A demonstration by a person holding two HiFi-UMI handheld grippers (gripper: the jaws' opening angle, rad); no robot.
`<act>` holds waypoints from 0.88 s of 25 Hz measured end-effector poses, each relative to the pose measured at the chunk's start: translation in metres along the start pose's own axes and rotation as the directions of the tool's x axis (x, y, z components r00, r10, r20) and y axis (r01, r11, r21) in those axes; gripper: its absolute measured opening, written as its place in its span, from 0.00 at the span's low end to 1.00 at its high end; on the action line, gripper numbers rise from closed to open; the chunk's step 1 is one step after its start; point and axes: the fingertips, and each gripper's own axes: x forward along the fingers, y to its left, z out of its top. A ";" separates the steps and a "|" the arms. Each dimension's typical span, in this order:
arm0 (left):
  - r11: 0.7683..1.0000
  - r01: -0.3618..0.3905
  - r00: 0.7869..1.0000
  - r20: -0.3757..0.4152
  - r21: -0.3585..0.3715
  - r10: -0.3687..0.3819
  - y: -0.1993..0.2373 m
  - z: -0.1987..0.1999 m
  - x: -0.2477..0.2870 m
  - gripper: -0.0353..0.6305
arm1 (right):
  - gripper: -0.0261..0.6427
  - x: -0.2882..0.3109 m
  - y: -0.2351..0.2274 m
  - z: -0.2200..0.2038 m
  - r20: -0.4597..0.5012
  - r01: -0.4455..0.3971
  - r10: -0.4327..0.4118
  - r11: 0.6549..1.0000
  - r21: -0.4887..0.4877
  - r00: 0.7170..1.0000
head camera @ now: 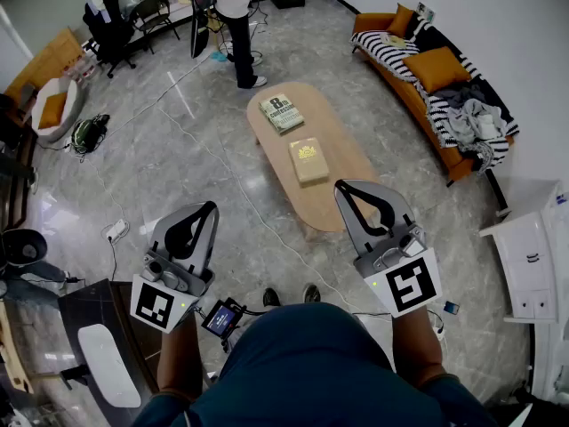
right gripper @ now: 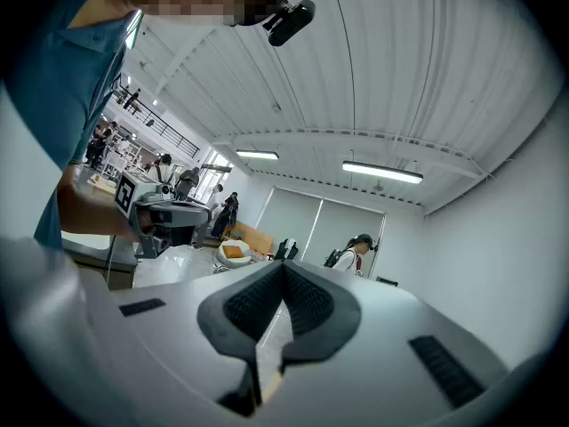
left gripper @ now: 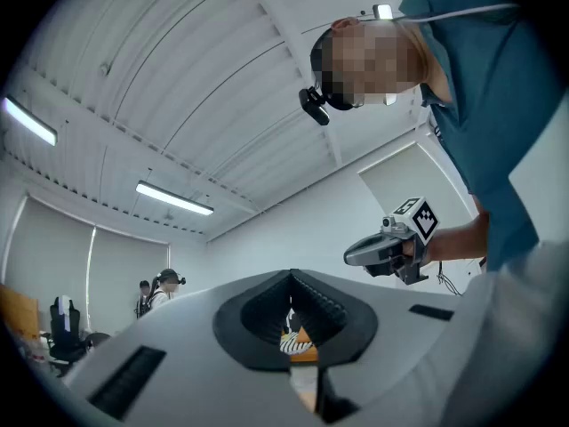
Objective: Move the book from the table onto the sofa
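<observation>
Two books lie on the oval wooden table (head camera: 338, 205): a tan book (head camera: 308, 160) nearer me and a green-and-white book (head camera: 282, 112) with a big "8" farther off. The orange sofa (head camera: 402, 85), with a striped blanket and cushions, stands along the right wall. My left gripper (head camera: 210, 207) hangs over the floor left of the table, shut and empty. My right gripper (head camera: 343, 186) sits above the table's near end, shut and empty, a little short of the tan book. In the left gripper view, the left gripper (left gripper: 292, 276) has its jaws pressed together; so has the right gripper (right gripper: 284, 265).
A person (head camera: 235, 12) stands beyond the table's far end. Cables and a power strip (head camera: 116, 230) cross the floor on the left. A white cabinet (head camera: 532, 266) stands at the right, a dark desk (head camera: 84, 323) at lower left, and chairs (head camera: 111, 20) at far left.
</observation>
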 end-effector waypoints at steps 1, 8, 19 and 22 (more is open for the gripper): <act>1.000 0.001 1.000 -0.001 -0.001 -0.001 0.001 -0.001 -0.001 0.06 | 0.06 0.001 0.001 0.000 -0.001 0.000 0.000 1.000 0.000 1.000; 1.000 0.007 1.000 -0.004 -0.014 -0.007 0.005 -0.005 -0.006 0.06 | 0.06 0.002 0.007 0.000 -0.004 0.008 -0.008 1.000 0.005 1.000; 0.999 0.033 0.999 -0.009 -0.038 -0.034 0.018 -0.018 -0.009 0.06 | 0.06 0.009 0.010 -0.001 0.002 0.042 -0.042 0.998 0.043 0.999; 0.998 0.049 0.999 -0.012 -0.048 -0.050 0.022 -0.023 -0.009 0.06 | 0.06 0.014 0.013 -0.002 0.005 0.049 -0.049 0.997 0.055 0.999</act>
